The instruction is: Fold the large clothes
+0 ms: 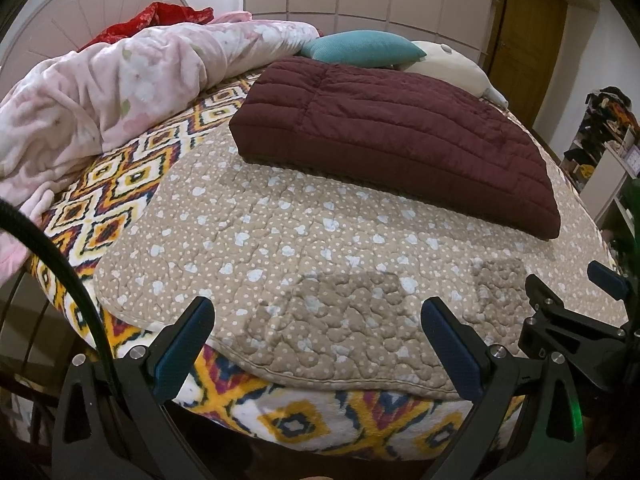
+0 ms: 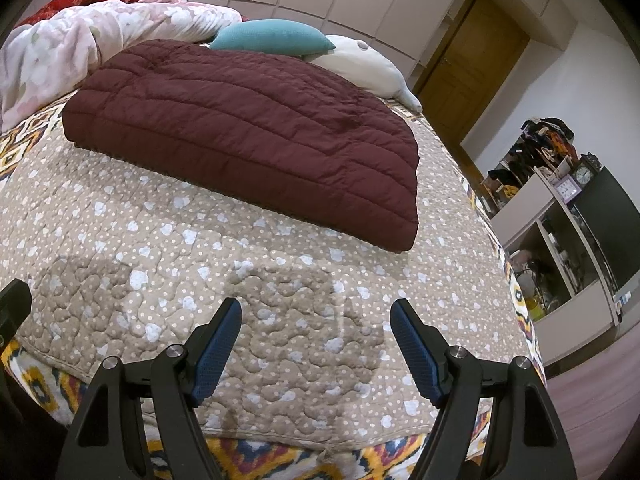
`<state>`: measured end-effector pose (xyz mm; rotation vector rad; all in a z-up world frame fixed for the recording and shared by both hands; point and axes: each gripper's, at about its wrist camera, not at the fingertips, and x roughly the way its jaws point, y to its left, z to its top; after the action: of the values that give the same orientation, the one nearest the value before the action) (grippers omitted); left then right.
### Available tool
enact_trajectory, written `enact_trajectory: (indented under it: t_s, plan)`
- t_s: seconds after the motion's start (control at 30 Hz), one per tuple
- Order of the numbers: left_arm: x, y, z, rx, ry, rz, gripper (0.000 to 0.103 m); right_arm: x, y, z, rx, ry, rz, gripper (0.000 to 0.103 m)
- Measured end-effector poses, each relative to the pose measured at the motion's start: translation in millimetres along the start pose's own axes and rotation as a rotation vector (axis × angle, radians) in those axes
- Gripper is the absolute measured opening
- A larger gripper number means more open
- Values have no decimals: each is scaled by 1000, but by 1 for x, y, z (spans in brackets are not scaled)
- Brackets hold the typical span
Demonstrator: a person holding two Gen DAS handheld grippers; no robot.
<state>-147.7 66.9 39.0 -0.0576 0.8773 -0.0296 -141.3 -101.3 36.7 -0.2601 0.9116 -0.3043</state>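
Maroon quilted jacket (image 2: 248, 136), folded into a thick rectangle, upper centre of frame on the beige dotted quilt (image 2: 280, 280) covering the bed, teal cushion (image 2: 272, 38) and pink blanket (image 1: 100, 92) behind it; left gripper (image 1: 316, 344) and right gripper (image 2: 316, 344) at lower frame, fingers wide, empty.

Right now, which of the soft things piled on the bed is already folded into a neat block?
The maroon quilted jacket, a flat rectangular block on the dotted beige quilt. The pink floral blanket lies crumpled; the teal cushion is just a pillow.
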Motion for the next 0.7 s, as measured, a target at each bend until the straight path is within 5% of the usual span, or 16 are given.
enact_trajectory:
  t_s: [0.7]
  plan:
    - [-2, -3, 0, 19, -9, -4, 102, 3, 1, -1, 3, 10, 9, 80]
